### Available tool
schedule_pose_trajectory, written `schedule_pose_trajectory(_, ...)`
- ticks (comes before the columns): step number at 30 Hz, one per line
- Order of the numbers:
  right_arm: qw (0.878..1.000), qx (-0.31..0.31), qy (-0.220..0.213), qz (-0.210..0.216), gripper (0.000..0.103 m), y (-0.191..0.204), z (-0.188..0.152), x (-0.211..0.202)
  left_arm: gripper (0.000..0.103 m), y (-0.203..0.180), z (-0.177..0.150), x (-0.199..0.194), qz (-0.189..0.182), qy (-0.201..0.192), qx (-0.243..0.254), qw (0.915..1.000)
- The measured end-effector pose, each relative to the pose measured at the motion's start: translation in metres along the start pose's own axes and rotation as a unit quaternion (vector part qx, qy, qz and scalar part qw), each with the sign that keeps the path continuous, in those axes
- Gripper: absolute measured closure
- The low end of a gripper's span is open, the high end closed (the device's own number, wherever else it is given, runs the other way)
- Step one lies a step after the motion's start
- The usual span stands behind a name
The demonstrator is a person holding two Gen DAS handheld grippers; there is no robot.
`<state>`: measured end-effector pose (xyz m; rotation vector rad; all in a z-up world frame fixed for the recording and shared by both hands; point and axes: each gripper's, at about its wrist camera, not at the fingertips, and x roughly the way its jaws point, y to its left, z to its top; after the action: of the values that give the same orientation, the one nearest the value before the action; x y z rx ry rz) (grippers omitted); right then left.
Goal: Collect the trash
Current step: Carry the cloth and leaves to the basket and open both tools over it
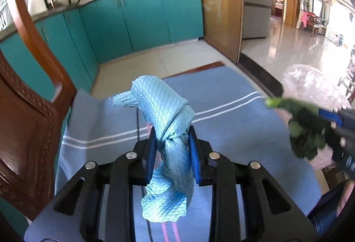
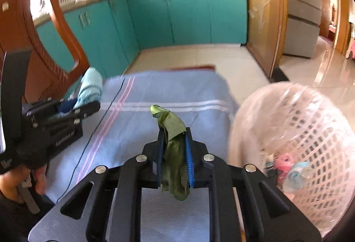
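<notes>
My left gripper (image 1: 170, 133) is shut on a light blue waffle-weave cloth (image 1: 159, 100), which bunches above the pads and hangs down below them, lifted off the blue tablecloth (image 1: 233, 126). My right gripper (image 2: 174, 133) is shut on a limp green vegetable leaf (image 2: 172, 126) that sticks up past the pads and droops under them. In the left wrist view the right gripper (image 1: 310, 122) comes in from the right edge with the green leaf (image 1: 304, 142). In the right wrist view the left gripper (image 2: 88, 106) shows at the left with the blue cloth (image 2: 89, 84). A white lattice trash basket (image 2: 310, 131) with a clear liner stands at the right.
Pink and pale blue scraps (image 2: 288, 171) lie inside the basket. A carved wooden chair (image 1: 33, 108) stands at the table's left. Teal kitchen cabinets (image 1: 133, 13) run behind, with pots on the counter. A thin black cable (image 2: 88, 142) crosses the tablecloth. A hand (image 2: 37, 177) grips the left tool.
</notes>
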<state>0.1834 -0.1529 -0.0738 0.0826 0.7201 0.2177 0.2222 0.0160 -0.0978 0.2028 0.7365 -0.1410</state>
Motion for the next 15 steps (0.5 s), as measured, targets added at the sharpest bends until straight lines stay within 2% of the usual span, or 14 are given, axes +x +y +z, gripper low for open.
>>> schedule_pose_trajectory(3, 0.999, 0.03, -0.036, -0.02, 0.085, -0.031, 0.007, -0.024, 0.075, -0.017, 0.008, -0.013, -0.025, -0.014, 0.004, 0.9996)
schedule_pose_trajectory(8, 0.989, 0.099, -0.077, -0.08, 0.085, -0.096, 0.012, -0.059, 0.075, -0.054, 0.024, -0.024, -0.116, -0.008, 0.009, 0.9932)
schedule_pose_trajectory(10, 0.983, 0.121, -0.086, -0.113, 0.085, -0.122, 0.008, -0.072, 0.075, -0.072, 0.03, -0.025, -0.141, -0.007, 0.02, 0.9897)
schedule_pose_trajectory(15, 0.973, 0.16, -0.092, -0.14, 0.085, -0.156, -0.002, -0.086, 0.075, -0.121, 0.043, -0.02, -0.196, -0.003, 0.035, 0.9799)
